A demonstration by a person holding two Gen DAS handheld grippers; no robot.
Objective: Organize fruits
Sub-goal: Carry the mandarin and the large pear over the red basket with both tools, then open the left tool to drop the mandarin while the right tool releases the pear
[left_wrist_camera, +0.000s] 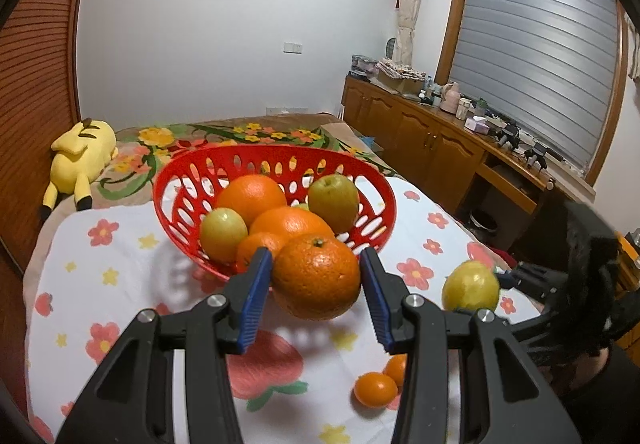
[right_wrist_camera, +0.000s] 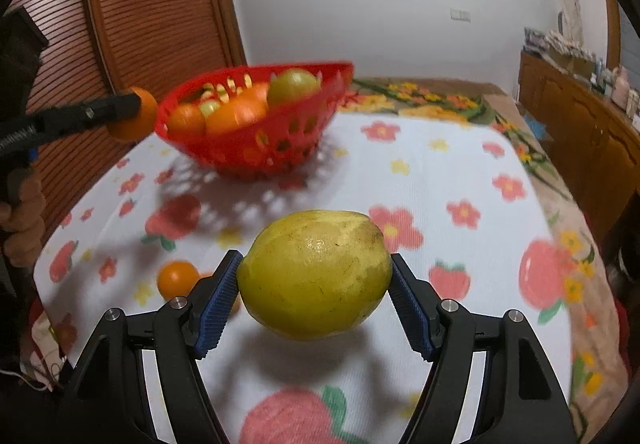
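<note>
My views are bright and evenly lit; fisheye bending darkens every corner. The red basket (right_wrist_camera: 256, 116) smears with motion blur at eleven o'clock, its latticed shadow falling toward seven.

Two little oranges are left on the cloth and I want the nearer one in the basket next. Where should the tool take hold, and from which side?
Grip the small orange across its widest middle, coming from above. It is round and sits on the flowered cloth, with a second small orange close behind it, so put one pad left and one right, not front and back.
</note>
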